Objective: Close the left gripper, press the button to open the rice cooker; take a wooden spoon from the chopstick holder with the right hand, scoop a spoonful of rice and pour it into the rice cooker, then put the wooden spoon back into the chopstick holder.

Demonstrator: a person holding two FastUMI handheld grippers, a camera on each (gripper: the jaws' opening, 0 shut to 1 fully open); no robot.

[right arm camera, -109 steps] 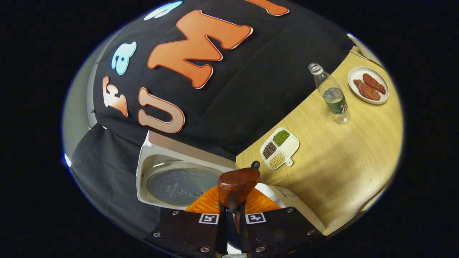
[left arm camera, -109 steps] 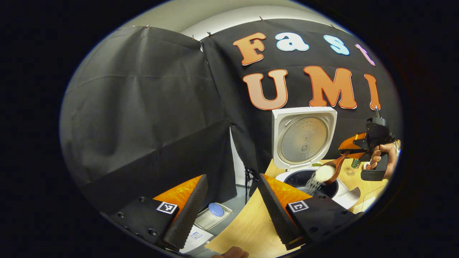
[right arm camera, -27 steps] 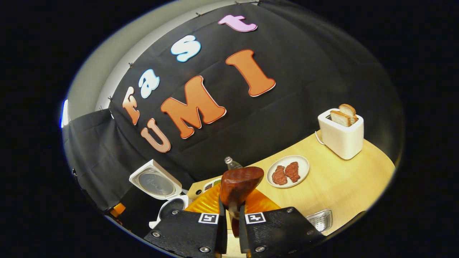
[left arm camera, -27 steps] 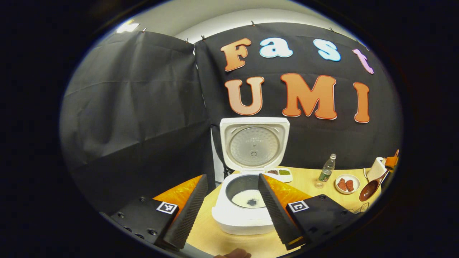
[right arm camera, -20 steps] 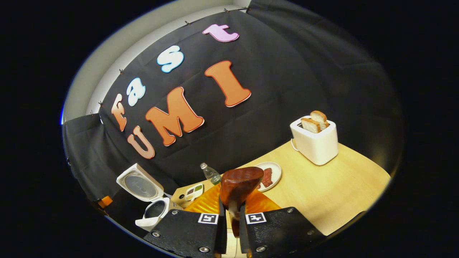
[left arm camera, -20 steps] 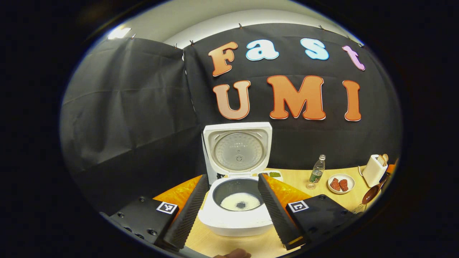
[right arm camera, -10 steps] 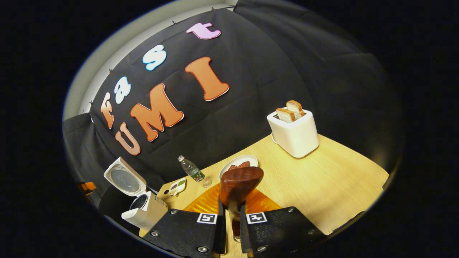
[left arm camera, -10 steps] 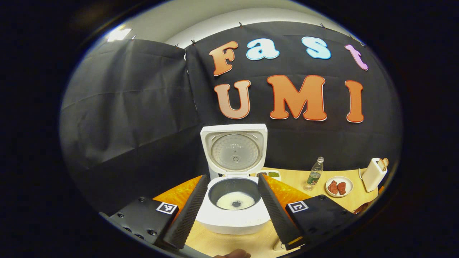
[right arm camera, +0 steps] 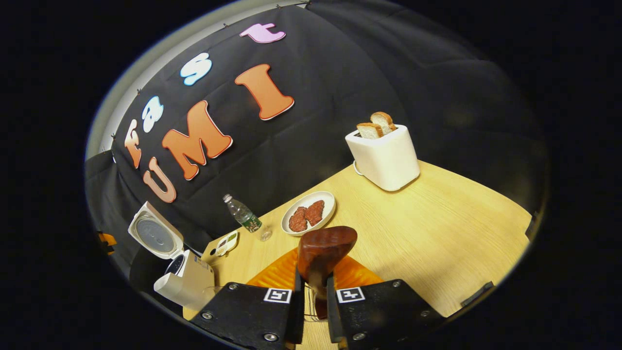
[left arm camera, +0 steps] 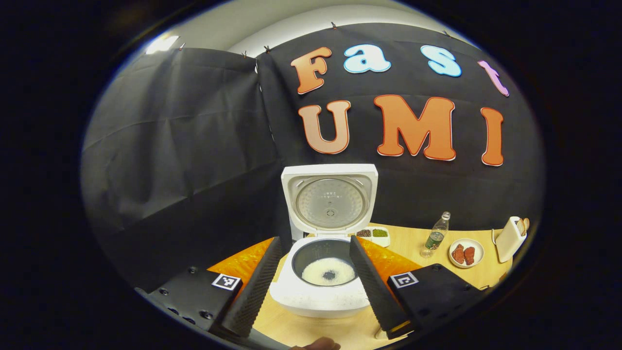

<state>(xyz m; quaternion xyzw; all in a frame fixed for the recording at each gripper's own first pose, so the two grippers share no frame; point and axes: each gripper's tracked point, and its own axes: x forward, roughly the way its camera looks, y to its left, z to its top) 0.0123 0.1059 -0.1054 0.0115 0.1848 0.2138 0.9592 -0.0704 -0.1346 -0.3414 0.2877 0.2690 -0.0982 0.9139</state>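
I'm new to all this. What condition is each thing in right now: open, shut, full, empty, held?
Rice cooker: lid up, rice in the pot.
Wooden spoon: clamped in the right gripper, bowl empty.
Left gripper: open, holding nothing.
Bottle: upright, cap off.
Toaster: two bread slices sticking up.
Plate: holds two reddish pieces.
Divided dish: compartments filled.

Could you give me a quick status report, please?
Left gripper open, idle. Right gripper shut on wooden spoon. Rice cooker open, rice inside. No obstruction seen.

Left tool [left arm camera: 311, 282] and right tool [right arm camera: 311, 311] are showing black screwed plates, square fiducial markers, orange finger backs, ribbed black pads.
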